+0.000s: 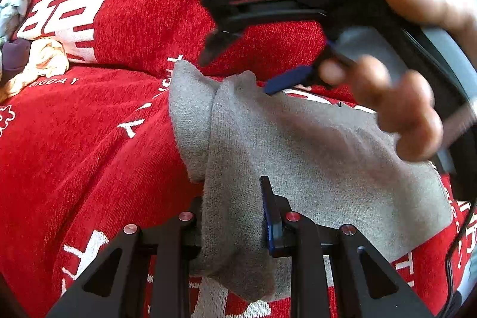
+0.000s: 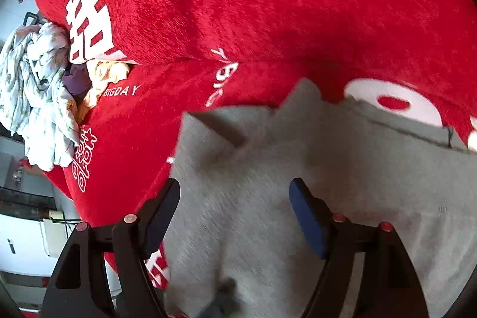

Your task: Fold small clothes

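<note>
A small grey knit garment (image 1: 328, 157) lies on a red sofa cover (image 1: 89, 139). My left gripper (image 1: 232, 216) is shut on a bunched fold of the grey garment, lifting its left edge. My right gripper (image 1: 238, 61) shows in the left wrist view above the garment's far edge, held by a hand, jaws apart. In the right wrist view the right gripper (image 2: 235, 198) is open and empty, hovering over the flat grey garment (image 2: 342, 169); nothing lies between its fingers.
The red sofa cover (image 2: 238, 5) with white lettering covers seat and backrest. A pile of other crumpled clothes (image 2: 38, 97) sits at the far left of the sofa, also in the left wrist view (image 1: 35, 61). A white cabinet (image 2: 21, 249) stands beyond the sofa edge.
</note>
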